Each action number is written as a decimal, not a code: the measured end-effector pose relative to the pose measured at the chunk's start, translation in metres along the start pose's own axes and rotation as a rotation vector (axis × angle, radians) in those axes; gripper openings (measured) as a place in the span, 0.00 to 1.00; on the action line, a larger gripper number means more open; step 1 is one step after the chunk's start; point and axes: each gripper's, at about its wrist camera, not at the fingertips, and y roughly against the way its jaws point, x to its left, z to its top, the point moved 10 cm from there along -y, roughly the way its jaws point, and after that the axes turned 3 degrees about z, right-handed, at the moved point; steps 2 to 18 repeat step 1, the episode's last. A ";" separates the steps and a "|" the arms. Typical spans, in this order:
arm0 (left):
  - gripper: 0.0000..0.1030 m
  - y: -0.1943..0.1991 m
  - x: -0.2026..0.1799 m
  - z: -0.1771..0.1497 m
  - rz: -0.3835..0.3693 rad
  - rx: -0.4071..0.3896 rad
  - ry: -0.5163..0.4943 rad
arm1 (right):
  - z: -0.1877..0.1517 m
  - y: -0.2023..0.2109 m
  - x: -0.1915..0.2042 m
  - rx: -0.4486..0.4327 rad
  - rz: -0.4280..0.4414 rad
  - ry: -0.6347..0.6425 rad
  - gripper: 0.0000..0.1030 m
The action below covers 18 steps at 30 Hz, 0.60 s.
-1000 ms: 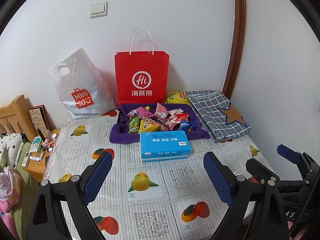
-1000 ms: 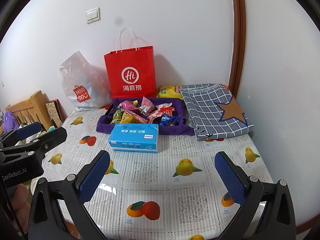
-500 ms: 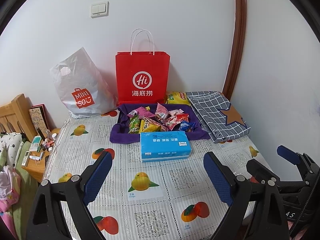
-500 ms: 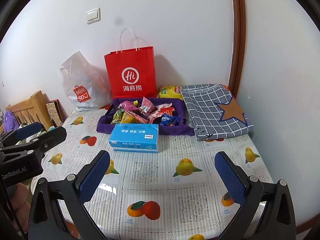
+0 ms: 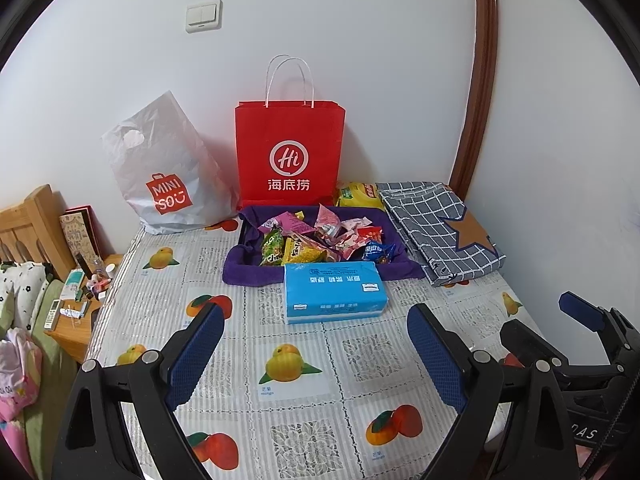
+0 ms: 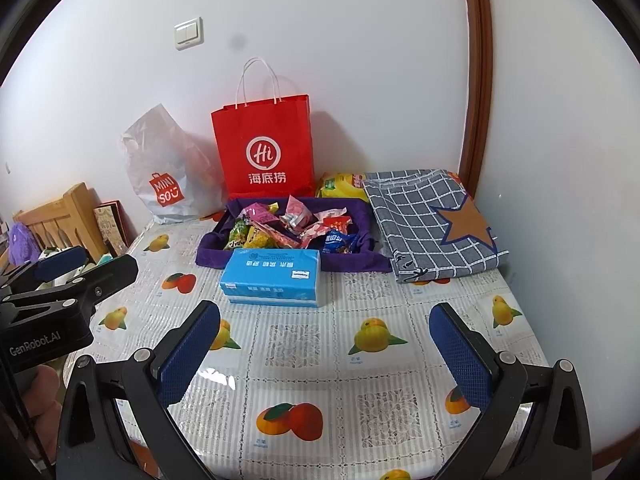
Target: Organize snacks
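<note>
A table [image 5: 360, 364] covered in a fruit-print cloth is seen from two handheld grippers held above its near edge. The left gripper [image 5: 316, 344] is shown with its blue-padded fingers [image 5: 196, 350] spread wide and nothing between them; the right gripper [image 6: 325, 346] is likewise held with fingers [image 6: 188, 354] spread apart over bare cloth.

The snacks [image 5: 320, 240], a heap of bright wrappers, are piled in a purple tray [image 5: 248, 268] at the far middle of the table. A blue tissue box [image 5: 334, 292] is set just in front of the tray, between it and both grippers, and hides part of the tray's front wall.

Behind the tray, a red paper bag [image 5: 290, 152] is stood against the white wall, with a grey plastic shopping bag [image 5: 168, 176] slumped to its left. A yellow packet [image 5: 358, 194] is wedged between the red bag and a folded checked cloth [image 5: 436, 228] with a brown star, laid just right of the tray. A wooden headboard [image 5: 28, 224] and a cluttered bedside shelf [image 5: 80, 292] are seen off the table's left side.
</note>
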 end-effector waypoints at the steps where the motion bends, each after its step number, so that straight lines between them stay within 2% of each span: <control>1: 0.90 -0.002 0.000 0.000 0.002 0.001 -0.004 | 0.000 -0.001 0.000 0.000 0.001 0.002 1.00; 18: 0.90 -0.002 0.000 0.000 0.002 0.001 -0.004 | 0.000 -0.001 0.000 0.000 0.001 0.002 1.00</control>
